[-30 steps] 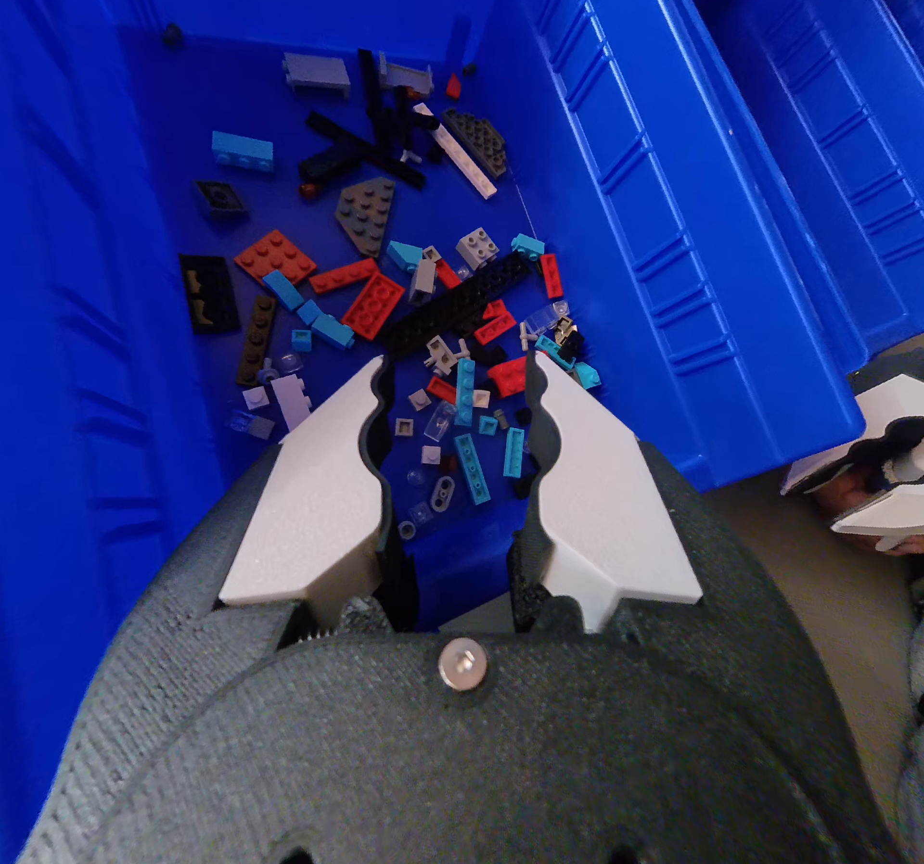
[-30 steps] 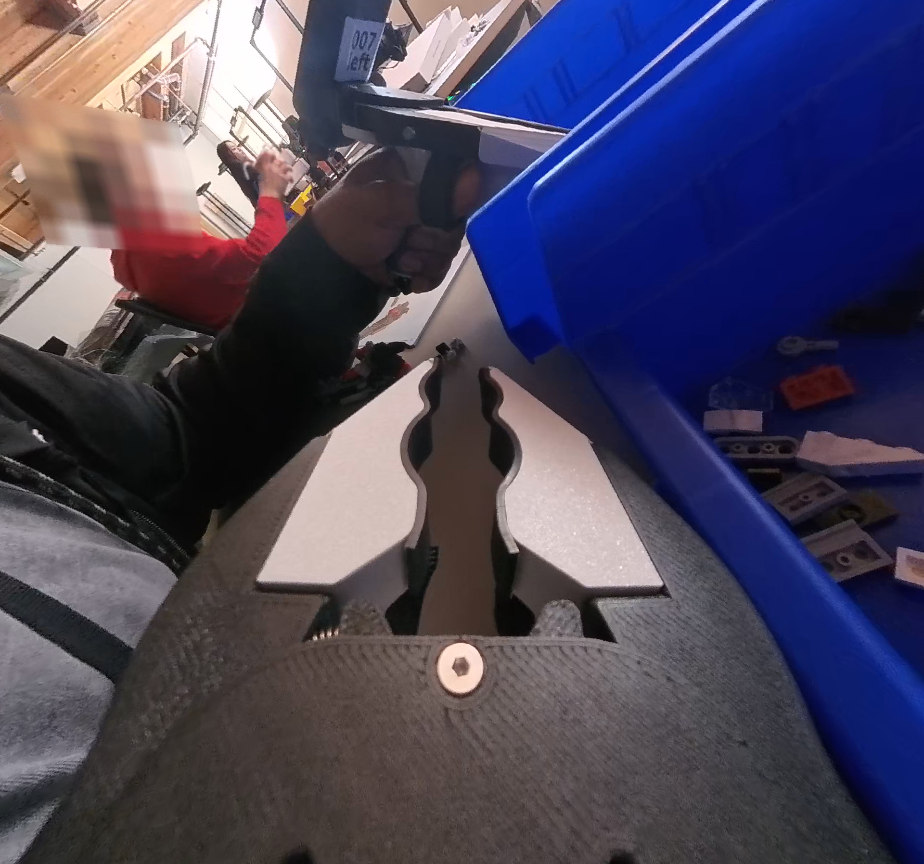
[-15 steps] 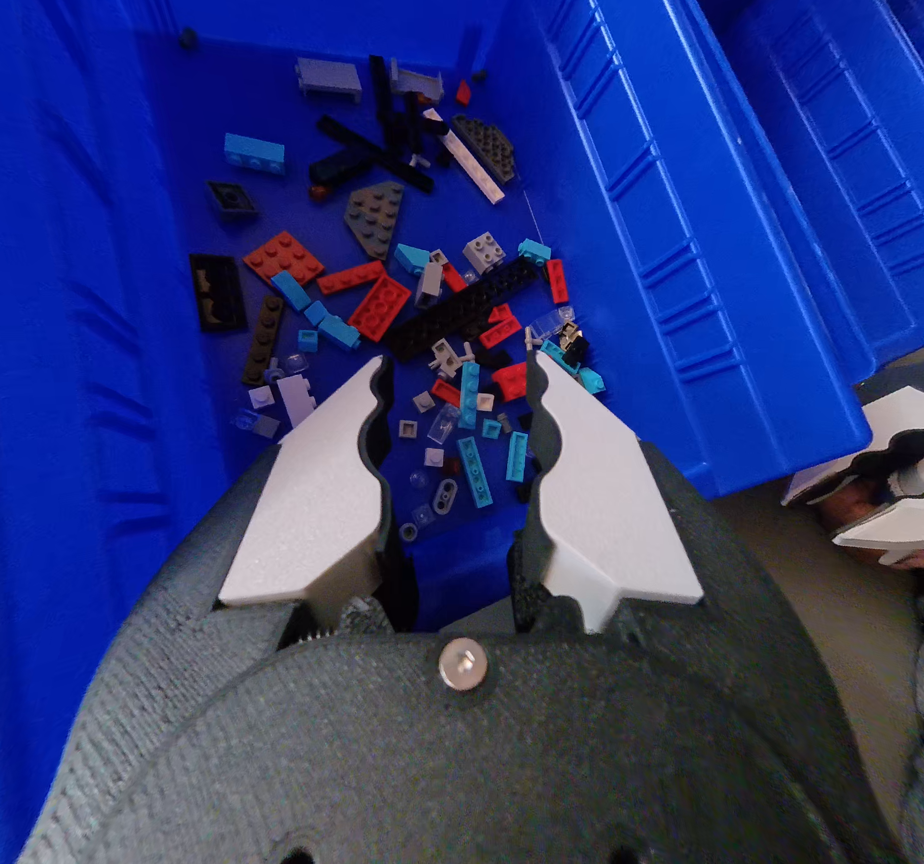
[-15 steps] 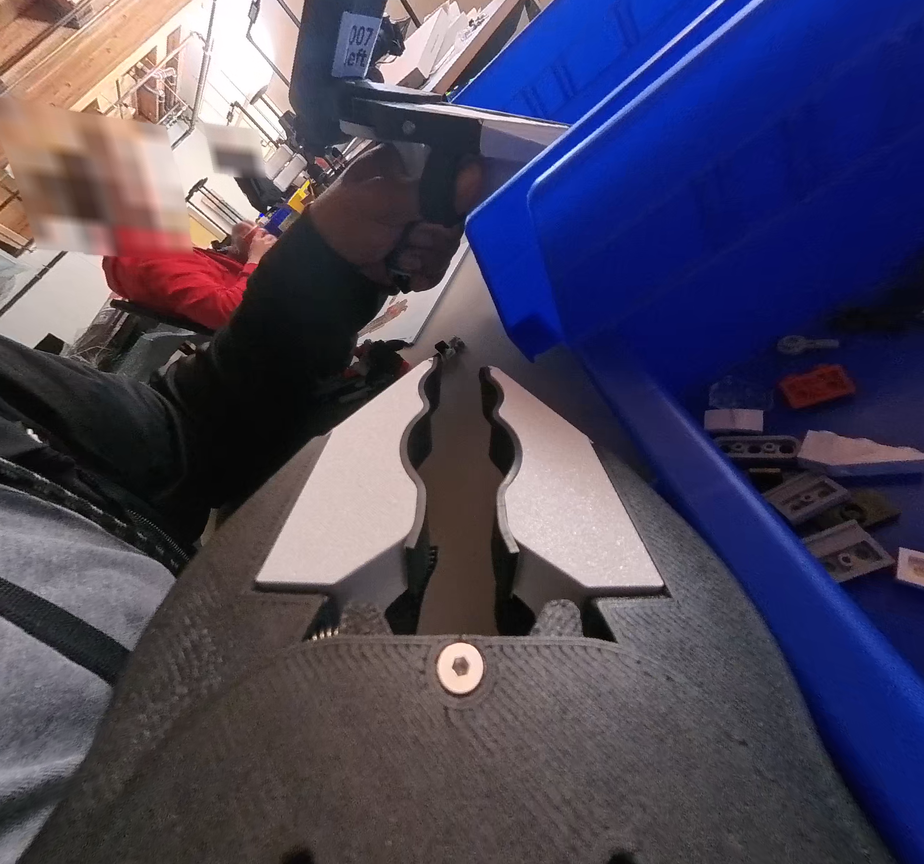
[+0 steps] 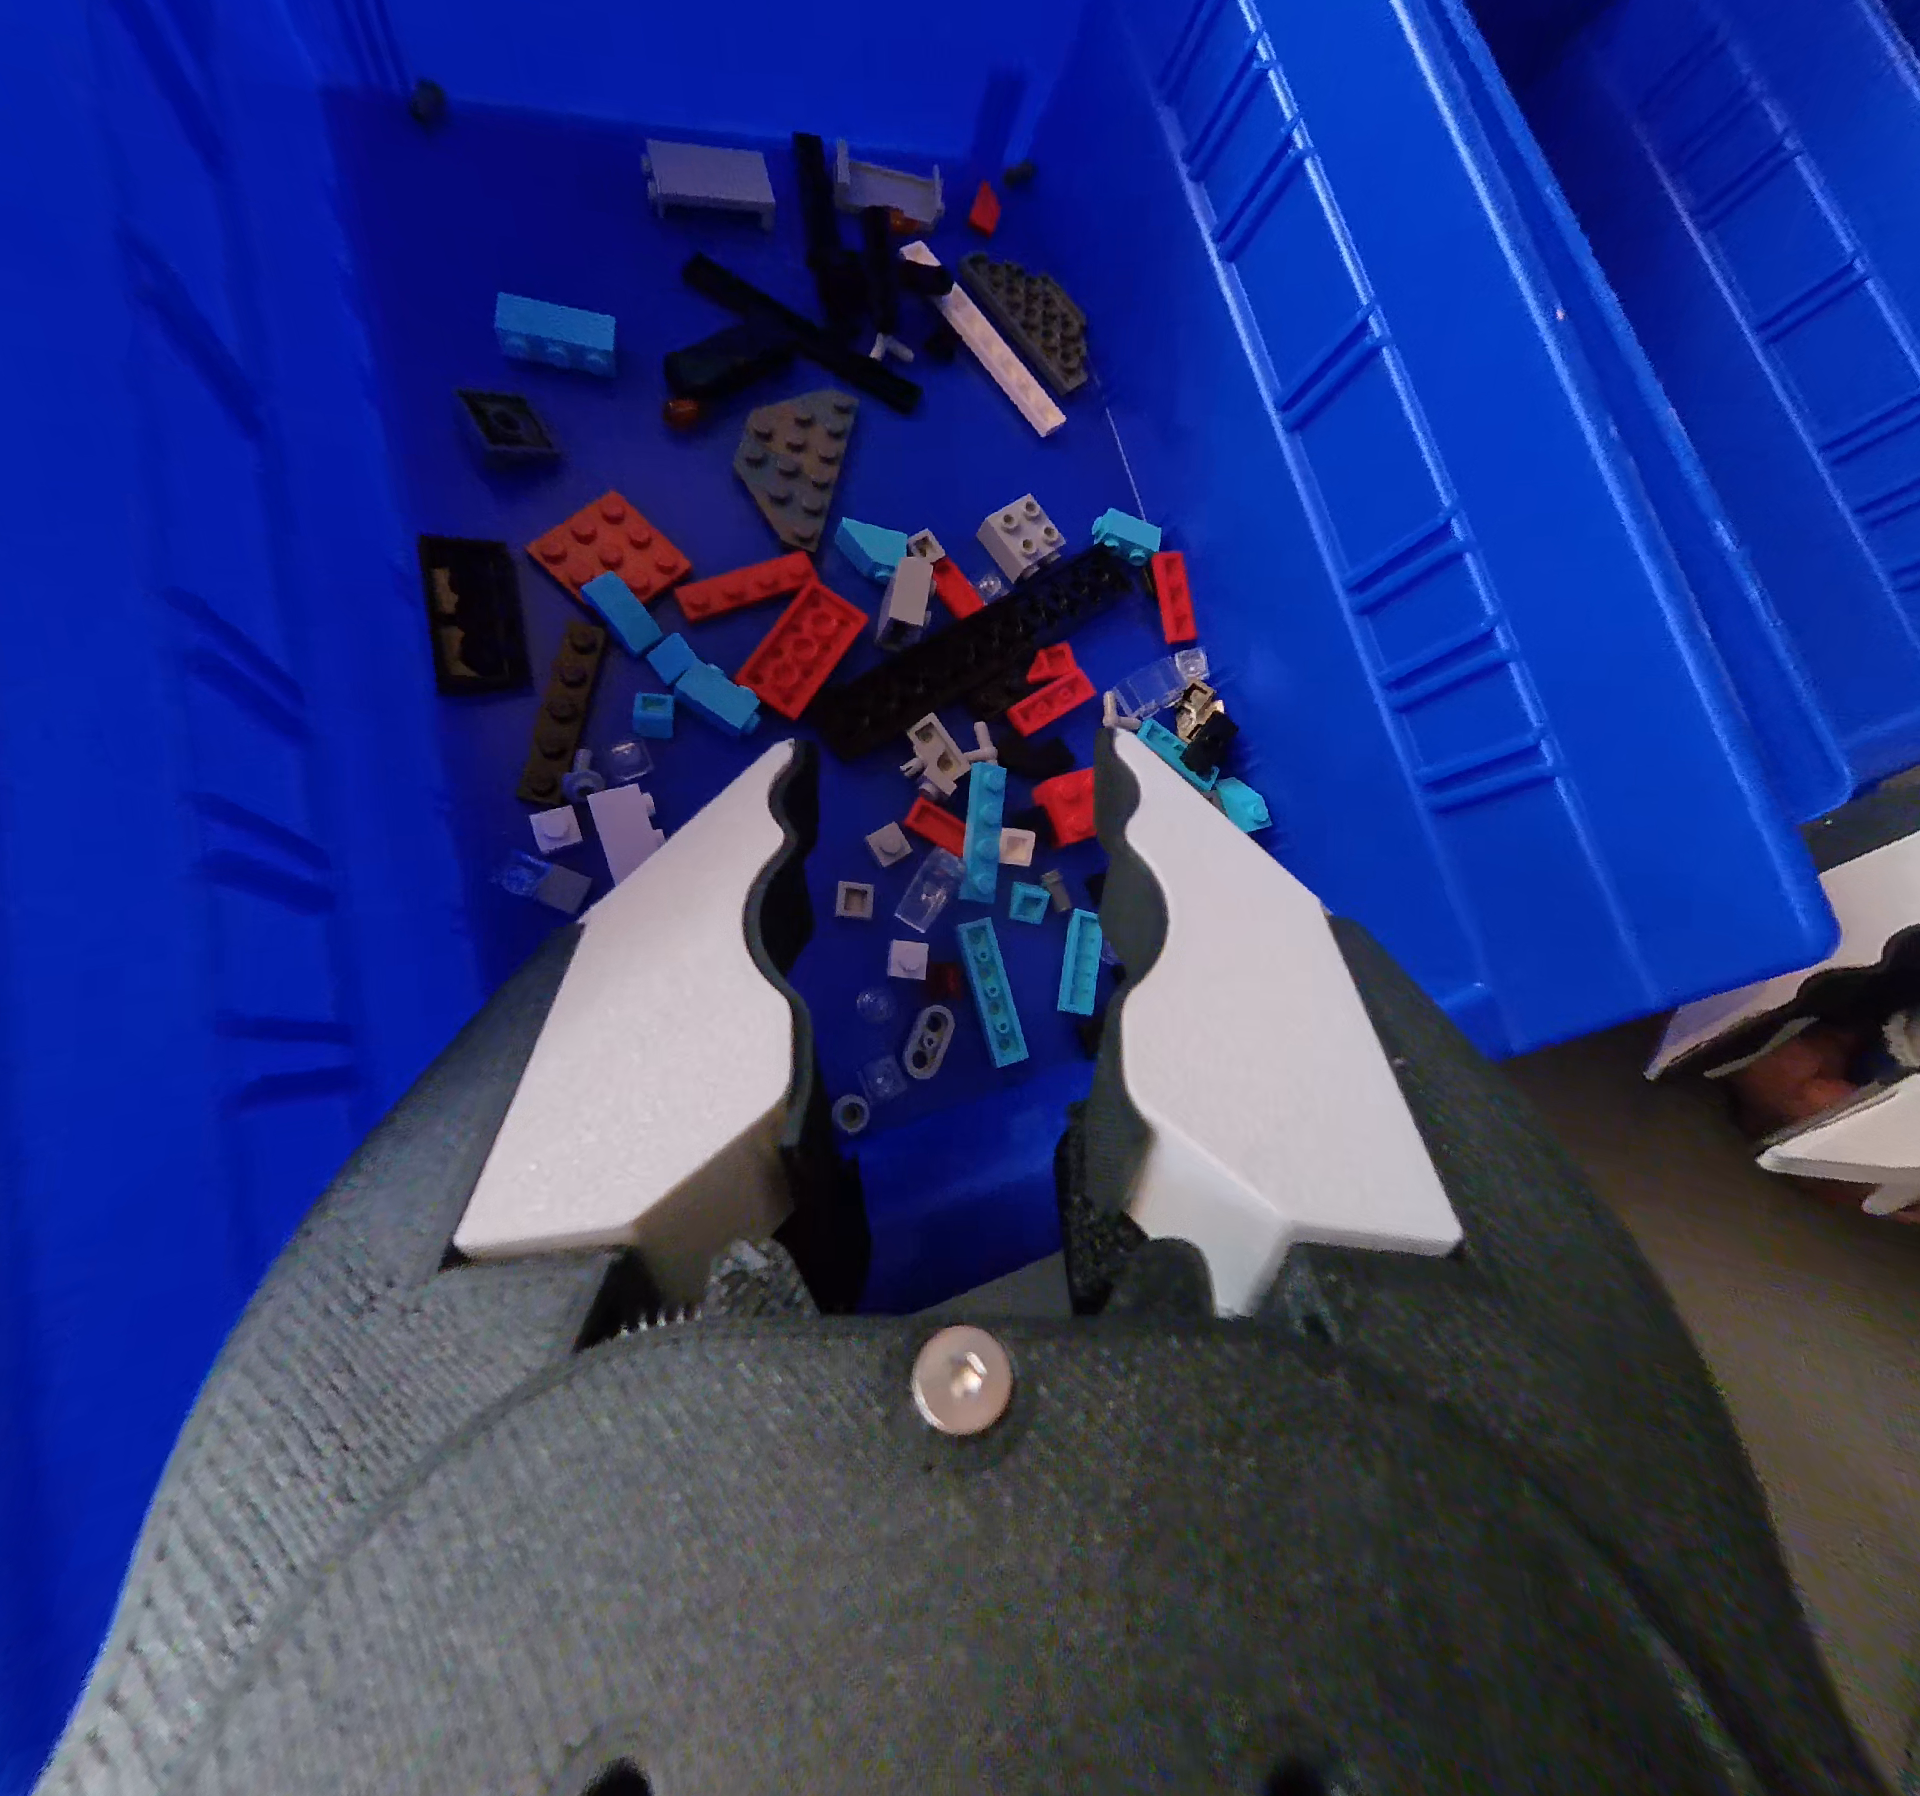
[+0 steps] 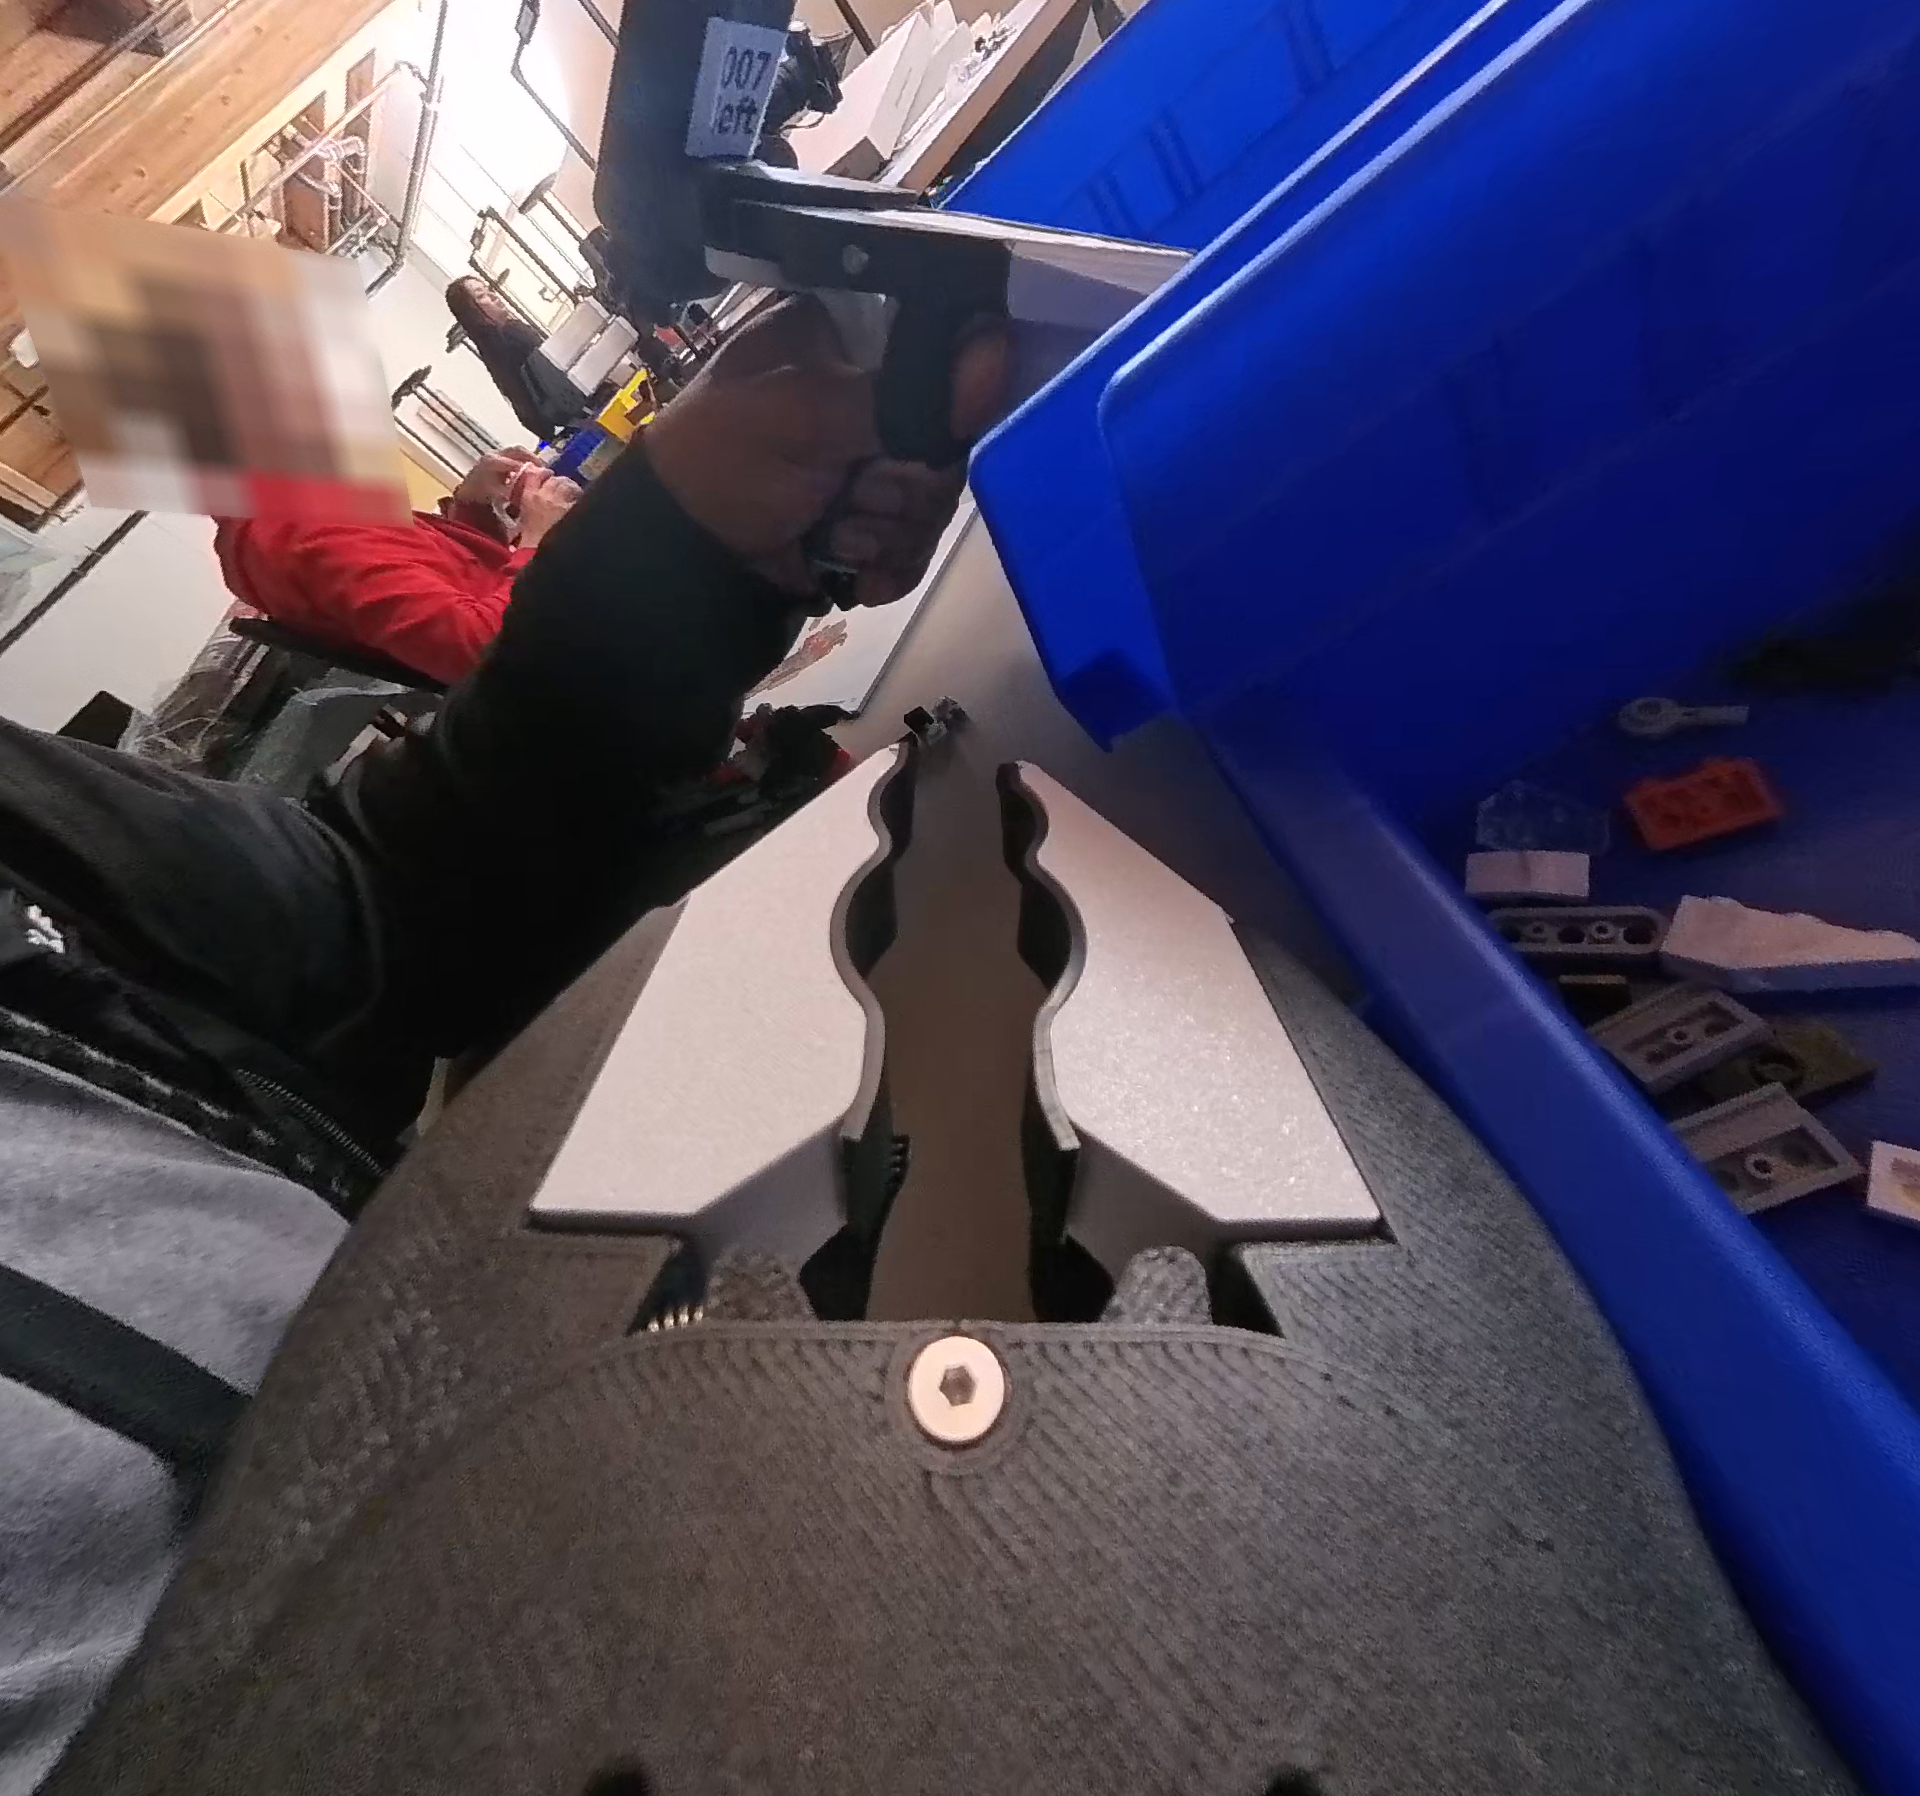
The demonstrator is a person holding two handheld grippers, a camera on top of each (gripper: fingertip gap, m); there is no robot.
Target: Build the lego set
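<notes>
Small plastic lego pieces (image 5: 831, 624) lie scattered in the deep blue plastic bin (image 5: 187, 603); a second ribbed blue bin (image 5: 1714, 344) stands to its right.

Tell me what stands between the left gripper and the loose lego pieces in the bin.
Nothing visible: the left gripper hangs open above the blue bin, with the lego pieces lying uncovered on its floor.

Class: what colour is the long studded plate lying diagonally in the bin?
Black, clearest in the left wrist view.
</notes>
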